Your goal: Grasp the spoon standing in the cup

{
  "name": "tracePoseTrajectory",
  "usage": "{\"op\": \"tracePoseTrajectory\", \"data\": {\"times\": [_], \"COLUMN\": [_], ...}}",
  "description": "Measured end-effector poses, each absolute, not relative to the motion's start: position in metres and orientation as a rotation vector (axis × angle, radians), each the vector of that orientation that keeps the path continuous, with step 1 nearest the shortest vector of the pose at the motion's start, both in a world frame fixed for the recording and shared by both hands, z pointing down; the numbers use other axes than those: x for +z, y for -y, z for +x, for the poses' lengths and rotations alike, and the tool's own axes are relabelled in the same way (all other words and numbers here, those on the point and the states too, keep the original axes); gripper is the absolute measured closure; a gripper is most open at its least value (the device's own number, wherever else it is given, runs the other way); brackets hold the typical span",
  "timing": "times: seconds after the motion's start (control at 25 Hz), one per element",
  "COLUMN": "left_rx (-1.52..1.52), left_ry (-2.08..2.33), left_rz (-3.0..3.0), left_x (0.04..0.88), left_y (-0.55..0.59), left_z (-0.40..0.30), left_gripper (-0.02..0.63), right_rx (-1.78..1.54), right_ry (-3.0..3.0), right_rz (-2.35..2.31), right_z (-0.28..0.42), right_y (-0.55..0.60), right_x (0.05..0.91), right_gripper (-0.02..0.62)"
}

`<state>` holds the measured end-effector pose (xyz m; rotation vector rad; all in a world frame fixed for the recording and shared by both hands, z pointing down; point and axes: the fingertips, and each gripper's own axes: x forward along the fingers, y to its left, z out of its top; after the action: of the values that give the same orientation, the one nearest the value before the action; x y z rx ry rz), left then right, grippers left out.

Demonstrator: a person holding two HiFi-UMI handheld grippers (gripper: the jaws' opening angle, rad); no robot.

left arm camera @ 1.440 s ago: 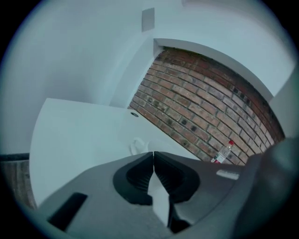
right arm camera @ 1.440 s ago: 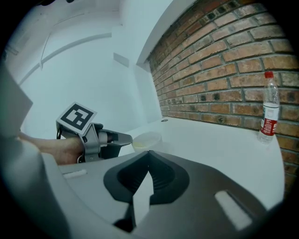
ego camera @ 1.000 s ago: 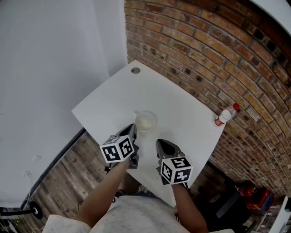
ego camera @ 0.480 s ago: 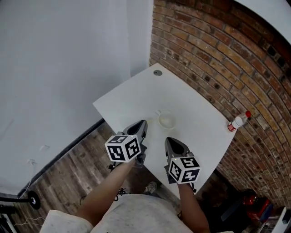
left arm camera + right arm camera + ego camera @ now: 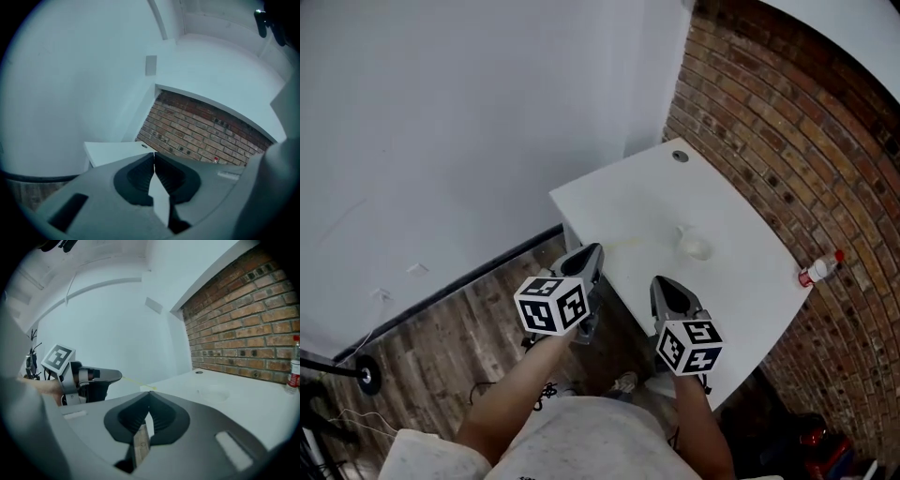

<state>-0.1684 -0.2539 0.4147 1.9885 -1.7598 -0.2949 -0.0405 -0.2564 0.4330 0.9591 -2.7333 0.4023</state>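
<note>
A pale, see-through cup (image 5: 694, 246) stands on the white table (image 5: 628, 202), right of its middle; in the right gripper view the cup (image 5: 213, 392) is only a faint outline. No spoon can be made out in it. My left gripper (image 5: 593, 250) hangs over the wooden floor just off the table's near edge, jaws shut and empty (image 5: 154, 154). The right gripper (image 5: 659, 281) is beside it at the table's edge, also shut with nothing held (image 5: 149, 393). Both are well short of the cup.
A small red-capped bottle (image 5: 820, 270) stands at the table's right corner by the brick wall (image 5: 787, 141). A round grommet (image 5: 680, 157) sits at the far corner. A thin yellow line (image 5: 628, 246) crosses the tabletop. A white wall (image 5: 441, 141) lies to the left.
The view has swung left. Table and cup have slid to the upper right and grown smaller. Both grippers, once right by the cup, are now back at the table's near edge.
</note>
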Motion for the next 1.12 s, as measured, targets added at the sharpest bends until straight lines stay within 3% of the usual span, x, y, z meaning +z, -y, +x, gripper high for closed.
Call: {"op": "tracePoseTrajectory", "data": {"times": [0.64,1.12], "left_rx": [-0.221,-0.175], "left_ry": [2.048,2.073], "left_rz": [1.916,1.919], "left_x": [0.408,0.416], "left_y": [0.113,0.087], "left_z": [-0.279,-0.294], "left_gripper": [0.603,0.603], "right_rx": [0.262,0.244], "right_ry": [2.833,2.829], "right_rz": [0.72,0.702], "right_z": [-0.147,-0.169], "right_y": [0.156,0.132], "right_x": [0.416,0.419], "right_gripper": [0.588,0.588]}}
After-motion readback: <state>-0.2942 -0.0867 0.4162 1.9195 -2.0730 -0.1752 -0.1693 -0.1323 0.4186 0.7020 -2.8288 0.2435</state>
